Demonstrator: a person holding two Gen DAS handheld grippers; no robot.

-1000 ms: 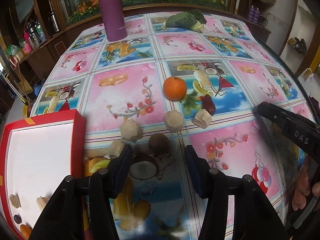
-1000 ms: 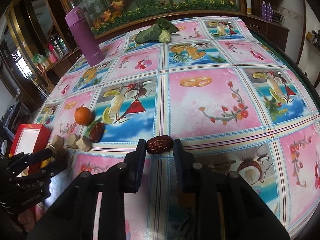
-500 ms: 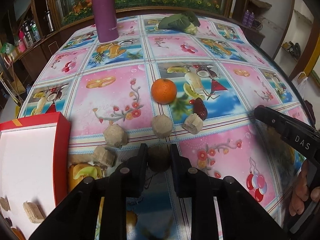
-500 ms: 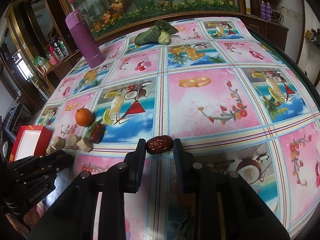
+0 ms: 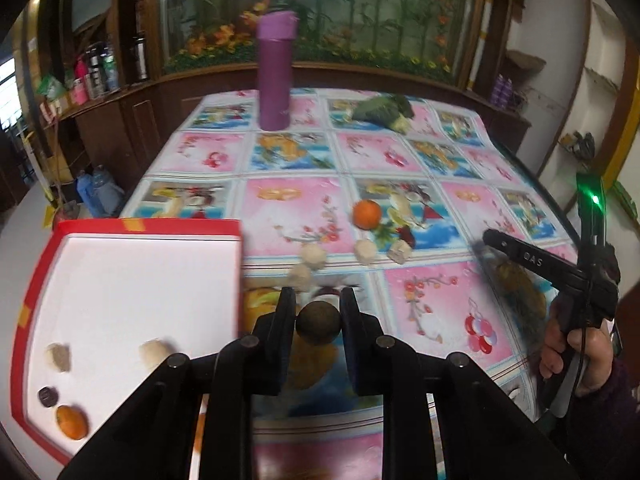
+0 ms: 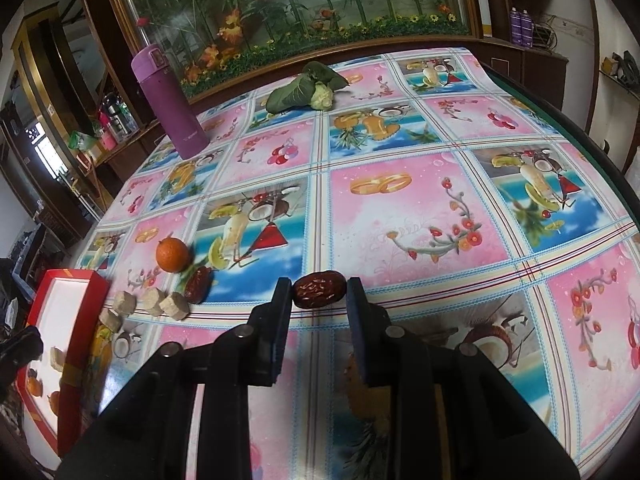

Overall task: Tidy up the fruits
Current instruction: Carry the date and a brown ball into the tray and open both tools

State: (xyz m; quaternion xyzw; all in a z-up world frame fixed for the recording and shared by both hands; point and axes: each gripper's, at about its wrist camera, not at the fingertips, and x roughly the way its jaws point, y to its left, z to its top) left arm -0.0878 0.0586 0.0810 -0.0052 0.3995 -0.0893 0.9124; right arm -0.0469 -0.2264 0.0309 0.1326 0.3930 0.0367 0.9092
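My left gripper (image 5: 318, 306) is shut on a brown round fruit (image 5: 318, 325), held above the table beside the red box (image 5: 148, 226). The box's white floor holds two pale chunks (image 5: 154, 352), a dark fruit (image 5: 48, 396) and a small orange (image 5: 72, 422). An orange (image 5: 367, 214), a red date (image 5: 406, 236) and several pale chunks (image 5: 314, 256) lie on the table ahead. My right gripper (image 6: 319, 289) is shut on a red date (image 6: 319, 291) just above the flowered tablecloth. In its view the orange (image 6: 172, 255) and the other date (image 6: 197, 290) lie to the left, near the red box (image 6: 66, 276).
A tall purple flask (image 5: 274, 80) and a green leafy vegetable (image 5: 384, 110) stand at the far end of the table. A hand (image 5: 576, 344) holds the right gripper (image 5: 520, 256) at the table's right edge. Dark wooden cabinets ring the table.
My left gripper shut on the brown round fruit, lifted it and drew back beside the red box. The right gripper kept its date and barely moved.
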